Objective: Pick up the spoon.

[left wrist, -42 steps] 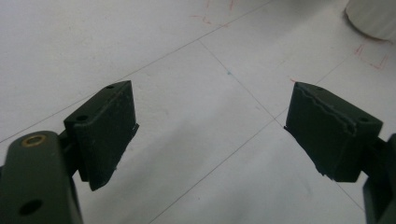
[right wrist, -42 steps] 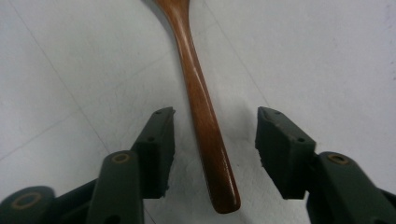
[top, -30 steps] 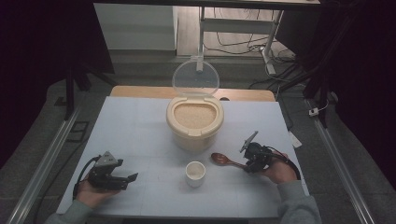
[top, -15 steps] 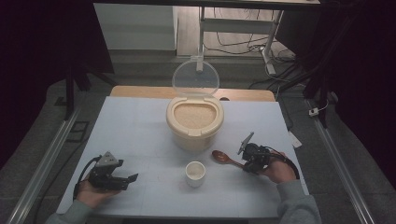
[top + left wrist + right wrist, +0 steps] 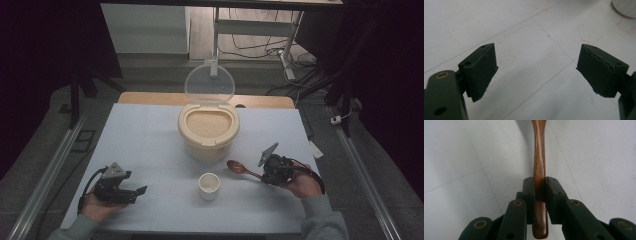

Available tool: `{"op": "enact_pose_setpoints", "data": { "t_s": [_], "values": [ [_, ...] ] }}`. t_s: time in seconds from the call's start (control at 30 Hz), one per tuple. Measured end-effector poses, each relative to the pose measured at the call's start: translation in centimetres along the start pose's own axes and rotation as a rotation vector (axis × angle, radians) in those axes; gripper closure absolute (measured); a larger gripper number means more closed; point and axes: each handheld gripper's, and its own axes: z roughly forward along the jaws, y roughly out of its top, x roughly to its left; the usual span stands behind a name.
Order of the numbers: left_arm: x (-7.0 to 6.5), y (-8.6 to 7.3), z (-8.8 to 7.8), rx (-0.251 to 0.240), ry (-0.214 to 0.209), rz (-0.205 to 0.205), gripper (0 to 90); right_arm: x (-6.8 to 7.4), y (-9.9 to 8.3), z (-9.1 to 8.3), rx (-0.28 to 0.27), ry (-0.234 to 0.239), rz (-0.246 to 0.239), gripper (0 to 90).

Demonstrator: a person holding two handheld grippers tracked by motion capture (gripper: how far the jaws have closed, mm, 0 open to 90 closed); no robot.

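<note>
Right gripper view shows the right hand-held gripper (image 5: 539,185) clamped on the handle of a wooden spoon (image 5: 539,165), the pads pinching it near its butt end after just closing down on it. From the high view the spoon (image 5: 240,168) lies low over the white table (image 5: 150,150), its bowl pointing left toward the small white cup (image 5: 209,186), with the open rice container (image 5: 208,131) farther back, its clear lid (image 5: 209,82) standing up.

To my eye the spoon is light, stiff and smooth, so it could swivel between the pads; a hold this far back gives reach but leaves the bowl free to droop once loaded.

The left hand-held gripper (image 5: 536,67) rests at the near left of the table, jaws spread wide with nothing between them.
</note>
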Motion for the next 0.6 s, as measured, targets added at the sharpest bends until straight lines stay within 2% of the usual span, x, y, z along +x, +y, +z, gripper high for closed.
{"op": "enact_pose_setpoints", "data": {
  "t_s": [0.03,0.1,0.13,0.3,0.37,0.4,0.43,0.6],
  "values": [
    [0.0,0.0,0.0,0.001,0.001,-0.001,16.2,0.2,-0.2,-0.5,-0.029,0.004,-0.007,77.8],
    [0.1,-0.1,0.0,0.001,-0.002,-0.004,16.2,0.4,-0.4,-0.7,-0.043,0.010,-0.006,77.8],
    [0.1,-0.1,0.0,0.000,-0.003,-0.004,16.2,0.7,-0.6,-1.4,-0.073,0.014,-0.010,77.8],
    [0.1,0.0,0.0,-0.010,-0.007,0.000,16.4,1.2,-0.9,-2.6,-0.120,0.013,-0.014,77.8],
    [0.1,0.0,0.0,-0.014,-0.009,0.000,16.6,1.9,-0.6,-3.4,-0.151,0.012,-0.036,77.7],
    [0.1,0.1,0.0,-0.016,-0.010,0.002,16.6,1.9,-0.6,-3.4,-0.151,0.012,-0.036,77.7],
    [0.1,0.1,0.0,-0.019,-0.011,0.003,16.7,2.5,-0.1,-3.9,-0.158,0.012,-0.059,77.8],
    [0.0,0.3,0.0,-0.021,-0.017,0.014,16.7,3.7,1.4,-4.8,-0.182,0.001,-0.104,77.8]
  ]
}}
